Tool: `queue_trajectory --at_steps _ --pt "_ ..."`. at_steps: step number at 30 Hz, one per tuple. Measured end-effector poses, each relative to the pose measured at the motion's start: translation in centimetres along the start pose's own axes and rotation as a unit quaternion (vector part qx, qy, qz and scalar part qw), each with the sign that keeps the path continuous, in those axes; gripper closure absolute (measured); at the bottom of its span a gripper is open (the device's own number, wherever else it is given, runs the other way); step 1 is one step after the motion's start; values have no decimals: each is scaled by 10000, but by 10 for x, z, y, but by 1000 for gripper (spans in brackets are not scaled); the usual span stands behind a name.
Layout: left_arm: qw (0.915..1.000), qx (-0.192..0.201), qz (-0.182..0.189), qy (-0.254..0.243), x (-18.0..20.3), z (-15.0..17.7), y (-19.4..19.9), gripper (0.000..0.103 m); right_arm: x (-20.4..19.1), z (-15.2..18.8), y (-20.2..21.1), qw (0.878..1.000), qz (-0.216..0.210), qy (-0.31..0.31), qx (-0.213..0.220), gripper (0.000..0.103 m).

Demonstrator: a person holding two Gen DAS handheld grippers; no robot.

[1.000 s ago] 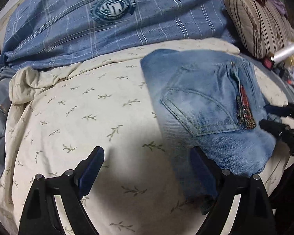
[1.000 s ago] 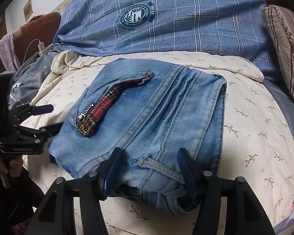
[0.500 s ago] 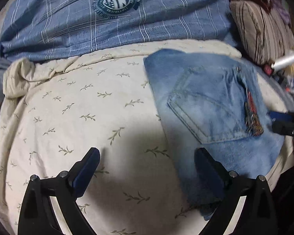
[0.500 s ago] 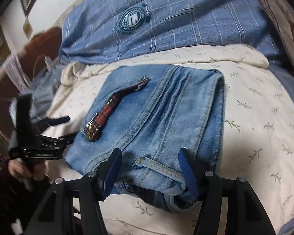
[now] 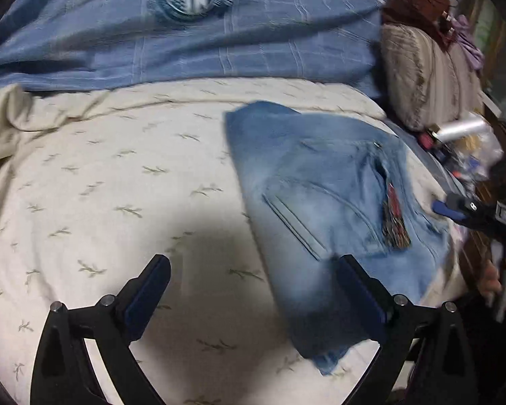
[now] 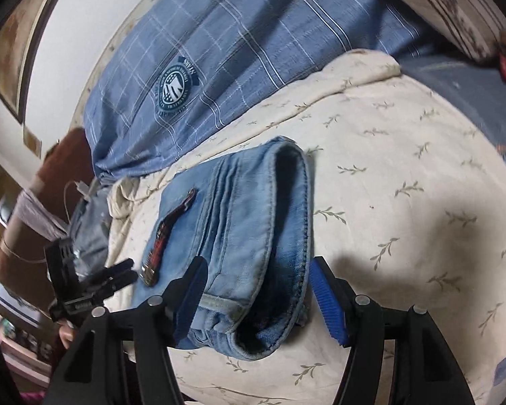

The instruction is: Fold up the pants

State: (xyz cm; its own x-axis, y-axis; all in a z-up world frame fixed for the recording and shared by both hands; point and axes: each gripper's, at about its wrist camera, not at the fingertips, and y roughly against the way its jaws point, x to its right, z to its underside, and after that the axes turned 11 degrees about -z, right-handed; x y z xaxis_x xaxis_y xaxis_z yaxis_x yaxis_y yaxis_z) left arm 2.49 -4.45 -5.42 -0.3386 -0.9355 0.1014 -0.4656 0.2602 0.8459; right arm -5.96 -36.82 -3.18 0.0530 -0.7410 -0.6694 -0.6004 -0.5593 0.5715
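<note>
Folded light blue jeans (image 5: 320,195) lie on the cream leaf-print sheet (image 5: 101,185), back pocket up, with a red plaid trim strip (image 5: 394,222). My left gripper (image 5: 253,263) stands wide open above the sheet, its right finger over the jeans' near corner. In the right wrist view the jeans (image 6: 246,209) show their rounded fold. My right gripper (image 6: 258,270) straddles their near end. Its jaws are opening, and the pads do not press the denim. The left gripper (image 6: 118,275) shows at the jeans' left side, and the right gripper (image 5: 445,207) at their right edge.
A blue plaid pillow (image 5: 185,33) with a round crest lies behind the sheet. A striped cushion (image 5: 428,77) and small clutter with a silver tube (image 5: 465,128) sit at the right. A person's hand (image 5: 492,276) holds the right gripper.
The right wrist view has rolled and swung sideways along the jeans' near end, and its jaws stand a little wider. The left gripper's jaws widened slightly and it drifted a little.
</note>
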Motion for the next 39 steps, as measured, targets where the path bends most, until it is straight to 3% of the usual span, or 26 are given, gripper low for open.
queue_trajectory --at_steps 2,9,16,21,28,31,33,35,39 --pt "10000 -27 8 -20 1 0 -1 4 5 -2 -1 9998 -112 -148 -36 36" --pt "9943 -460 722 637 -19 -3 -21 4 30 -3 -14 9950 -433 -859 -274 35" --pt "9859 -466 1197 1072 -23 -6 -28 4 42 -2 -21 9905 -651 -1170 -330 34" --pt "9827 -428 1376 1165 -19 -10 -29 4 45 -1 -30 9852 -955 -1373 -383 33" --pt "9836 -416 1404 1051 -4 -16 -39 4 28 -1 -51 9883 -786 -1189 -546 32" --pt "9825 -353 1458 1103 -8 -16 -40 10 30 -1 -53 9873 -834 -1238 -548 32" --pt "9787 -391 1644 1169 -11 -15 -40 28 36 0 -52 9844 -965 -1377 -520 32" --pt "9744 -467 1820 1233 -12 -13 -43 35 39 0 -52 9828 -1036 -1436 -514 32" --pt "9712 -453 1921 1334 -11 -15 -46 35 34 1 -56 9843 -1034 -1318 -563 32"
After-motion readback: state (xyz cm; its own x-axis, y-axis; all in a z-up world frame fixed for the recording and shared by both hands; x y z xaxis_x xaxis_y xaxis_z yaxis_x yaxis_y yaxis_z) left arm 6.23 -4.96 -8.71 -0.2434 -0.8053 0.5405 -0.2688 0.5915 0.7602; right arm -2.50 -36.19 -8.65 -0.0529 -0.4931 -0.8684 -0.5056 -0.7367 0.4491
